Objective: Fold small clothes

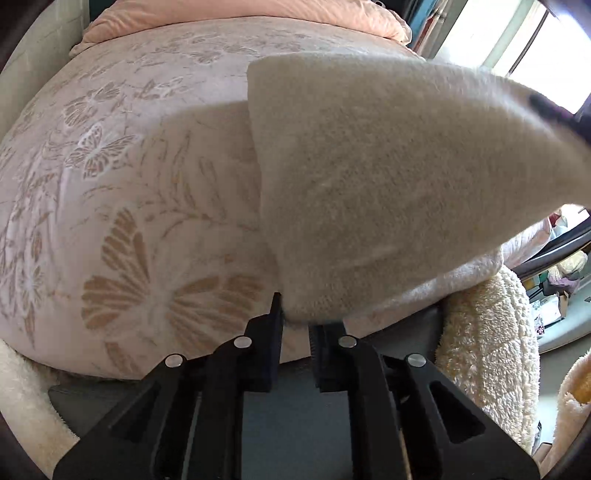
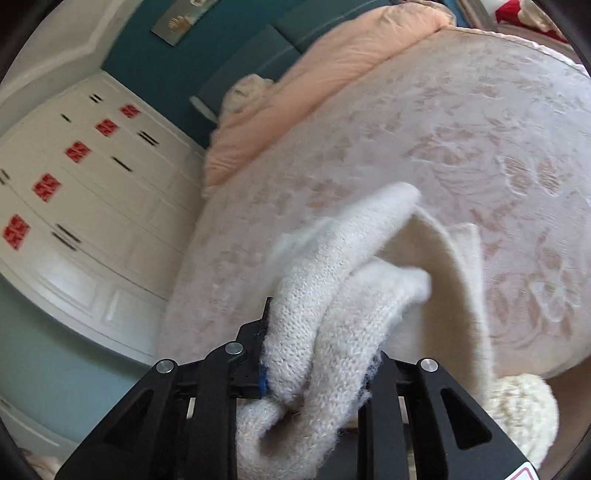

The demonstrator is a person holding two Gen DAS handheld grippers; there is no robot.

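A cream knitted garment [image 1: 369,177] is held up above the pink butterfly-patterned bedspread [image 1: 122,206]. My left gripper [image 1: 295,317] is shut on the garment's lower corner, and the cloth spreads up and to the right from it. In the right wrist view my right gripper [image 2: 317,354] is shut on a bunched, thick fold of the same garment [image 2: 332,302], which drapes over its fingers and hangs down to the bedspread [image 2: 461,140]. The other gripper shows as a dark blur at the far right of the left wrist view [image 1: 554,110].
A peach duvet [image 1: 240,14] lies at the head of the bed. A fluffy cream blanket [image 1: 487,354] hangs at the bed's right edge. White wardrobe doors with red decals [image 2: 81,177] stand left of the bed. A bright window [image 1: 524,40] is at the back right.
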